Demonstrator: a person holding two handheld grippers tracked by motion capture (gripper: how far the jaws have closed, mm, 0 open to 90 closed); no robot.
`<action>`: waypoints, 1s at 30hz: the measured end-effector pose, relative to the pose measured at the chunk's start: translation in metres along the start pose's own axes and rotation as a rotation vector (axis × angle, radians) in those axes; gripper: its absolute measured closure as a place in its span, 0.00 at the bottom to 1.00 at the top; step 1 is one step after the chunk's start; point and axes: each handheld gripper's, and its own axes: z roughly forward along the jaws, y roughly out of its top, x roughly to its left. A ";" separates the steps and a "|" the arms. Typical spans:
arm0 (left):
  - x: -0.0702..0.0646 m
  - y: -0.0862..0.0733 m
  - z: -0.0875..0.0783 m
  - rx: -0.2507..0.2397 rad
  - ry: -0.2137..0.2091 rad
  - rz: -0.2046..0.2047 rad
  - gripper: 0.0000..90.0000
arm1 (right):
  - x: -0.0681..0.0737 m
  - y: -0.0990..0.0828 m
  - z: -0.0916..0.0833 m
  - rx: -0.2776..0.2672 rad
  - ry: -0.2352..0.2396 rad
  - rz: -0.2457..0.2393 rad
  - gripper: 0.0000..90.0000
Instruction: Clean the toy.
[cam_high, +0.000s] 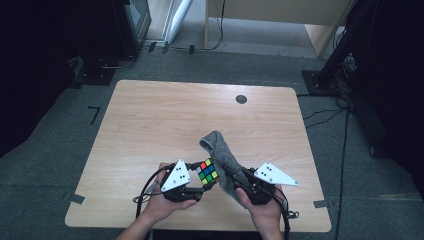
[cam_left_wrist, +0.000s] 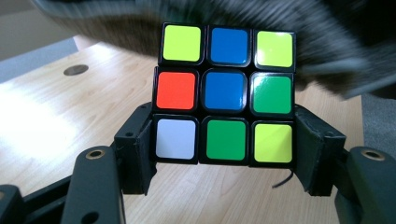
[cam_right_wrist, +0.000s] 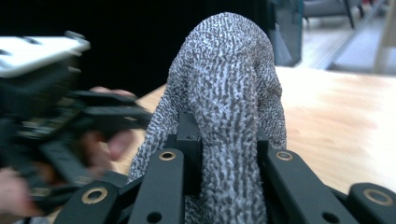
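Wooden counter (cam_high: 150, 120) beneath us: our left gripper (cam_left_wrist: 224, 140) is clamped on the puzzle cube (cam_left_wrist: 225, 93), rigid and slick, best gripped across flat opposite faces. Beside the cube, our right gripper (cam_right_wrist: 229, 154) pinches the soft, limp grey sock (cam_right_wrist: 229, 84), bunched.

The grey cloth (cam_left_wrist: 289, 32) blurs behind the cube (cam_left_wrist: 226, 93), cut off at the top edge.

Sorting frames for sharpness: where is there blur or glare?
Left gripper view: the colourful puzzle cube is sharp, the grey knitted cloth behind is smeared, and glare whitens the wooden table. Right gripper view: the left claw is blurred.
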 end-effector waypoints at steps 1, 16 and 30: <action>0.001 0.000 0.000 -0.004 -0.006 -0.005 0.38 | -0.004 -0.002 0.001 0.008 -0.008 0.018 0.85; 0.004 -0.004 -0.002 -0.013 -0.012 -0.029 0.38 | -0.004 -0.005 0.003 0.019 -0.026 0.022 0.84; 0.006 -0.003 -0.003 -0.018 -0.012 -0.056 0.38 | 0.000 0.001 -0.001 0.017 0.004 -0.026 0.83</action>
